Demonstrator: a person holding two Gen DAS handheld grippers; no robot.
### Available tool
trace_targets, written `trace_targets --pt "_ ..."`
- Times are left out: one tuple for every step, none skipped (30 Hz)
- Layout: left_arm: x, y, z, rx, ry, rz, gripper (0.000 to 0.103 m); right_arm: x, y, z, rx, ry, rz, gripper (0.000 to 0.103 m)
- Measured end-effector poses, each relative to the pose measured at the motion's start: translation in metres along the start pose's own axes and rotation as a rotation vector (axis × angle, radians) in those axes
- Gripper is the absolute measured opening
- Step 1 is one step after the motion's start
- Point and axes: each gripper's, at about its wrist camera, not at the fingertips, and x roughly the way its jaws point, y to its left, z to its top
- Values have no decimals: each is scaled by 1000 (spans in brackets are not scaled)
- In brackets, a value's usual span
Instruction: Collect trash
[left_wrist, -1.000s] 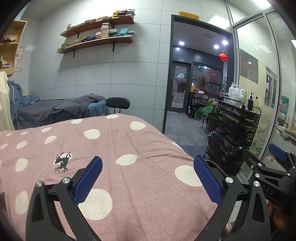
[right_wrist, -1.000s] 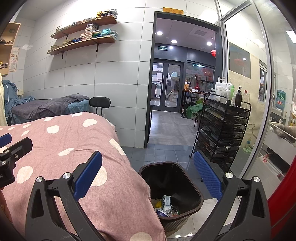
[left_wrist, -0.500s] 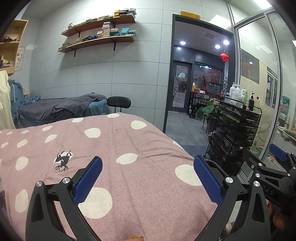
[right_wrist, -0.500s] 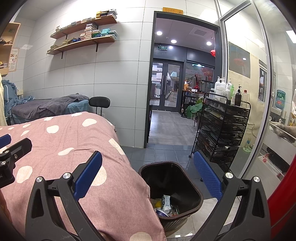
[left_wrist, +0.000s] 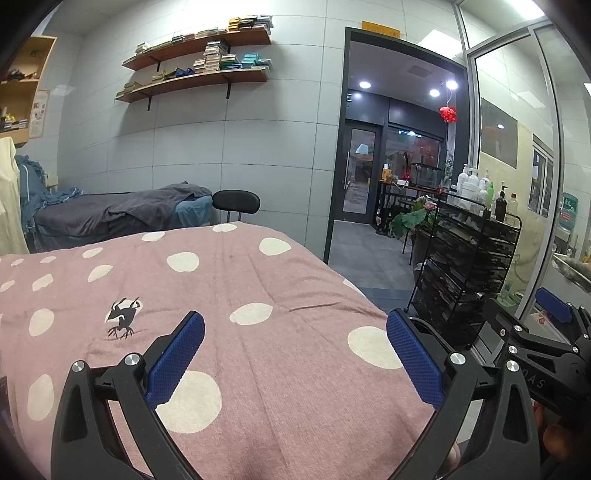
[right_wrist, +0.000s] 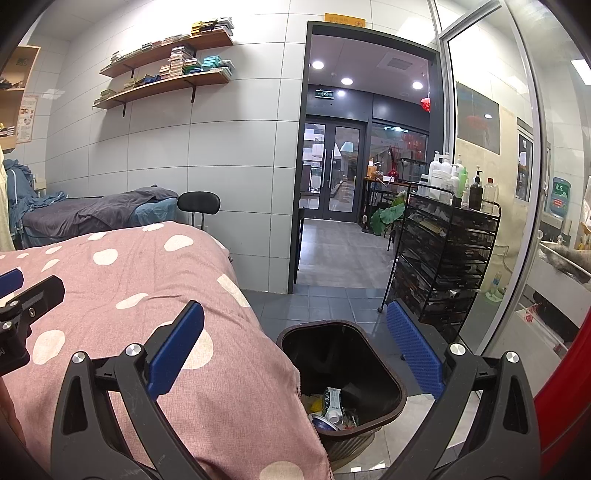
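A black trash bin (right_wrist: 373, 354) stands on the floor at the foot of the bed, with wrappers and a can (right_wrist: 330, 408) lying inside it. My right gripper (right_wrist: 295, 354) hovers open above the bin's near rim, nothing between its blue pads. Over the pink polka-dot bedspread (left_wrist: 240, 295) my left gripper (left_wrist: 295, 354) is open and empty. No loose trash shows on the bedspread. The right gripper's body (left_wrist: 546, 343) shows at the right edge of the left wrist view, and the left gripper's body (right_wrist: 22, 306) at the left edge of the right wrist view.
A black wire cart (right_wrist: 447, 258) with bottles on top stands right of the bin. Behind it runs a glass partition (right_wrist: 517, 184). An open doorway (right_wrist: 354, 192) leads to a hall. A black stool (right_wrist: 199, 205) and a second bed (right_wrist: 92, 214) sit by the tiled wall under shelves (right_wrist: 166, 70).
The left wrist view has shifted very slightly to the right over the bedspread. Both grippers stay open and the right view is nearly unchanged.
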Motion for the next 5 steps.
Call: trace_targets --pt "0 0 0 1 1 1 97 0 0 0 1 0 0 97" --pt "0 -1 0 2 2 2 97 0 0 0 0 0 0 97" --pt "0 -1 0 3 2 1 97 0 0 0 0 0 0 97" --pt "0 -1 0 4 3 2 97 0 0 0 -1 0 0 97" --pt "0 -2 0 5 3 2 97 0 0 1 -1 1 -1 97"
